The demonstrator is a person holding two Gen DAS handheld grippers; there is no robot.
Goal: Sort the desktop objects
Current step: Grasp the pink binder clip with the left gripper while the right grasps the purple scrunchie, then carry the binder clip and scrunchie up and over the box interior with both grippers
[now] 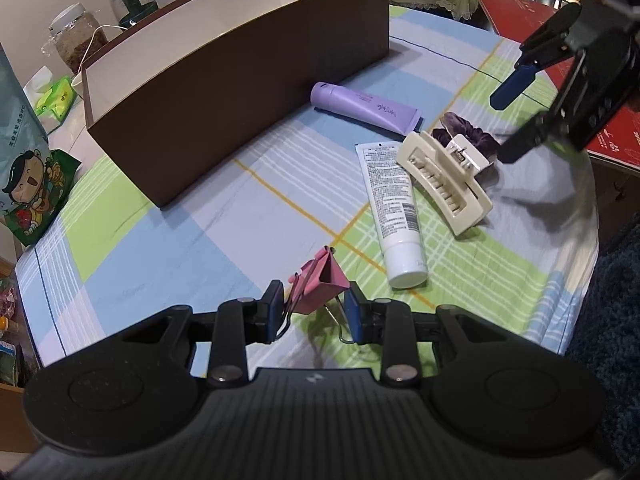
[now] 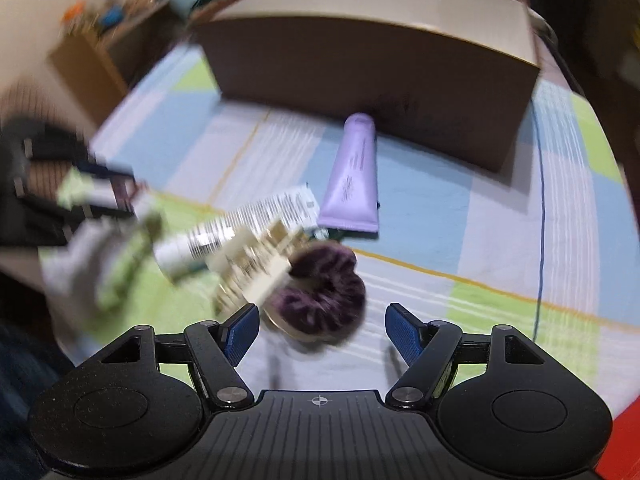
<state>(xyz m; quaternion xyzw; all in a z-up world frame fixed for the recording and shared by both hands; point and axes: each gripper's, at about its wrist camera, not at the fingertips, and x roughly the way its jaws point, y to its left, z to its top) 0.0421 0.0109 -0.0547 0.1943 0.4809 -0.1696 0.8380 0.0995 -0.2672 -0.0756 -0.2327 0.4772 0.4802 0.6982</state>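
Checked tablecloth (image 1: 168, 240): two tubes, left gripper (image 1: 314, 304) clamping binder clip (image 1: 318, 286), right gripper (image 2: 320, 330) wide.

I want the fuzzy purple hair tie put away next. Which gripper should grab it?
The right gripper, probably. It is open and empty, with the purple scrunchie just ahead of its fingers. The left gripper is busy, shut on the pink binder clip.

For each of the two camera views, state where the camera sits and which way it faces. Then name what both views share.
Left wrist: on the left gripper, facing the brown box; its fingers clamp a pink binder clip; the right gripper shows.
Right wrist: on the open right gripper, above a purple scrunchie, facing the box.
Shared: box, purple tube, hair claw.
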